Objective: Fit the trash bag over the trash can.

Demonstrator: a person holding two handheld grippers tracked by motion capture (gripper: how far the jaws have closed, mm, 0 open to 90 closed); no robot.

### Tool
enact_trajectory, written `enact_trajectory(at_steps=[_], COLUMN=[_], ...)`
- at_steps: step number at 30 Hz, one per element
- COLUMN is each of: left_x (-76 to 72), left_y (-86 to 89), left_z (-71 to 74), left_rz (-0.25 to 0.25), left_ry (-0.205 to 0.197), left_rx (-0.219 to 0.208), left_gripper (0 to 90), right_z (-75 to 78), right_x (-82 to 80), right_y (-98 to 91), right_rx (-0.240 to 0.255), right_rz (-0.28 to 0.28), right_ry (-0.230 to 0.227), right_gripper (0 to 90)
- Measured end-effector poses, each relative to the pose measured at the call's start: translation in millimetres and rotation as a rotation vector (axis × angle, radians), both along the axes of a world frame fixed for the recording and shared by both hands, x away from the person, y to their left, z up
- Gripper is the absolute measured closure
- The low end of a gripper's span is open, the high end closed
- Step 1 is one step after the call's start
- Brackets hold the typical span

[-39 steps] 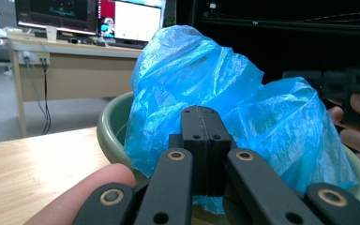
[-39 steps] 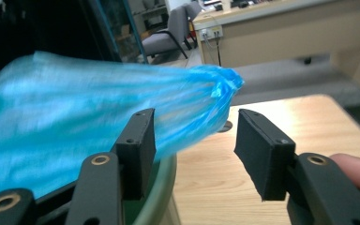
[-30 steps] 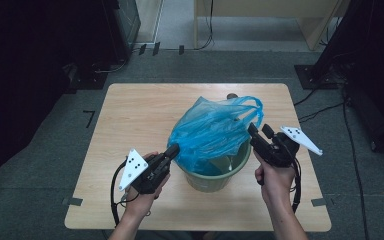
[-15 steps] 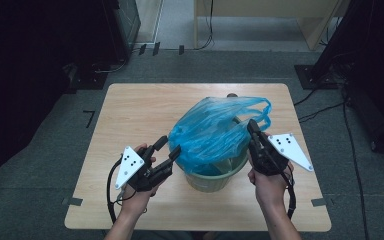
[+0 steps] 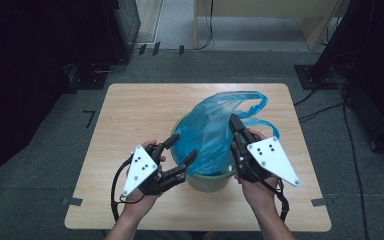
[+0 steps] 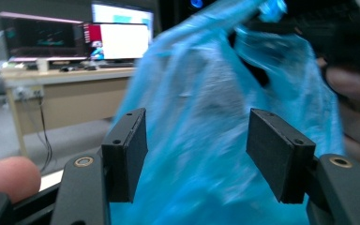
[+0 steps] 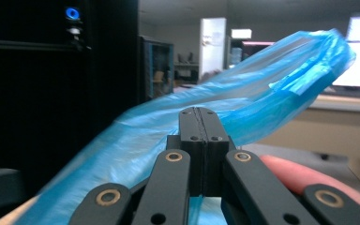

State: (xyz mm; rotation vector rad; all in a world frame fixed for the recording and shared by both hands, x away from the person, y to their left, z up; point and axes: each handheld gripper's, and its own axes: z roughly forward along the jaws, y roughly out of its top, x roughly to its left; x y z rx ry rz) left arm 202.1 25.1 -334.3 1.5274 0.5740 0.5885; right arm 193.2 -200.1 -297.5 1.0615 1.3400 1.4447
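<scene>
A blue plastic bag [image 5: 215, 127] stands bunched up in a green bin [image 5: 207, 181] on the wooden table [image 5: 130, 110]. My left gripper [image 5: 181, 149] is at the bag's left side. Its jaws have just been opening and now stand apart. In the left gripper view the blue film [image 6: 201, 93] shows in the gap of this gripper [image 6: 194, 154], and neither pad presses on it. My right gripper [image 5: 234, 121] is over the bin's right half, shut on the bag's film. In the right gripper view the film [image 7: 262, 93] stretches away from the closed tips of that gripper [image 7: 199, 112].
The bin stands near the table's front edge, right of centre. Dark cabinets [image 5: 40, 45] flank the table on both sides, and cables [image 5: 325, 100] lie on the grey floor. A wooden desk [image 5: 260, 15] stands beyond the far edge.
The left gripper let go of the bag's left edge, opened and rose a little. The right gripper moved left and up over the bin and shut on the film.
</scene>
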Motion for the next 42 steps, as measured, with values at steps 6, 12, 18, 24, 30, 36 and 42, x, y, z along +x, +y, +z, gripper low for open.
enact_trajectory(at_steps=[6,12,18,24,30,36,42], left_x=[0.2,7.2,7.7,12.5,16.5,19.0,21.2], left_y=[-19.6,-32.8,-41.5,-35.6,-20.1,-6.4,0.6], left_z=[13.9,15.7,16.9,14.2,11.8,9.2,6.5], left_rz=[-0.015,-0.047,-0.044,-0.039,-0.016,0.013,0.031], left_ry=[-0.041,-0.050,-0.070,-0.017,0.024,0.032,0.035], left_rx=[0.050,0.060,0.030,0.005,-0.051,-0.082,-0.092], left_gripper=[36.6,37.4,60.2,90.0,90.0,90.0,90.0], right_z=[10.0,21.2,26.6,28.7,27.6,17.5,9.2], right_x=[-12.6,-27.2,-37.5,-45.9,-47.7,-46.7,-47.1], right_y=[12.5,18.9,24.0,21.8,5.2,-20.1,-44.3], right_rx=[-0.019,-0.021,-0.033,-0.051,-0.038,-0.010,0.014], right_rz=[0.062,0.145,0.220,0.224,0.190,0.152,0.096], right_ry=[-0.045,-0.073,-0.070,-0.101,-0.111,-0.092,-0.089], right_gripper=[90.0,89.7,90.0,89.6,75.7,68.9,62.6])
